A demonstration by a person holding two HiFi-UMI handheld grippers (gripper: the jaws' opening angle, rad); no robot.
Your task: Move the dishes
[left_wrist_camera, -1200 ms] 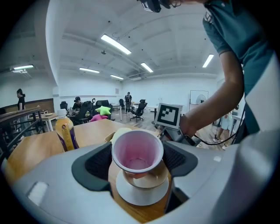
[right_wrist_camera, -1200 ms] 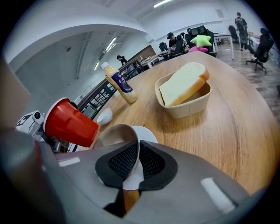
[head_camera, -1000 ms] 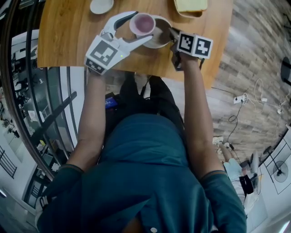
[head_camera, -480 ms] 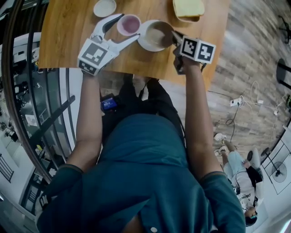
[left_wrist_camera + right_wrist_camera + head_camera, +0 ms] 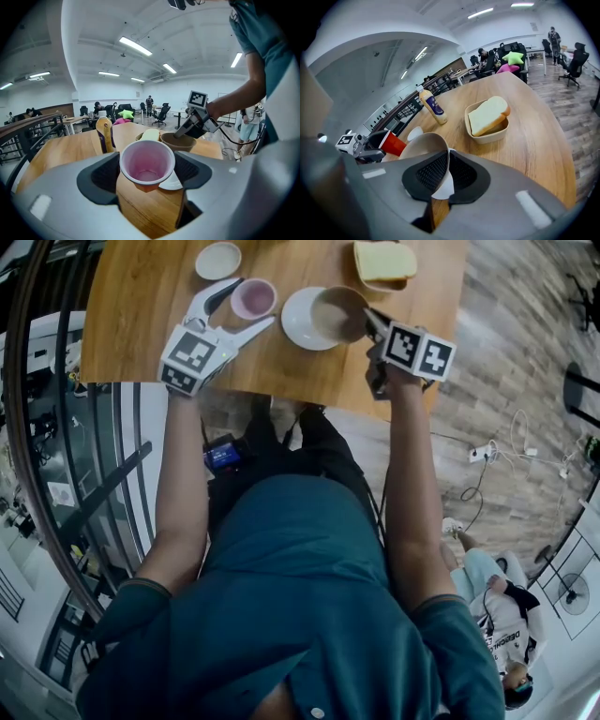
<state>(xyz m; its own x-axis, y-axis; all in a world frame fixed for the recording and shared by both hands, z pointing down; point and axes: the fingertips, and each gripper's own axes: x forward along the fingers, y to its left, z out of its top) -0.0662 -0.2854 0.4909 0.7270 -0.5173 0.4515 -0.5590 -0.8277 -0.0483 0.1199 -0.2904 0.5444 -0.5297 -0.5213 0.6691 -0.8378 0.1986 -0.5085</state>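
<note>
Left gripper (image 5: 249,306) — jaws clamped on the pink cup (image 5: 147,161), one pad against each side of its wall, over the wooden table (image 5: 131,306). Right gripper (image 5: 444,171) pinches the rim of the beige bowl (image 5: 337,313) — bowl tilted above the white plate (image 5: 298,326).

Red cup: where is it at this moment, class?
In the head view, the red cup is held between the left tongs over the left half of the table, just left of the white saucer.
</note>
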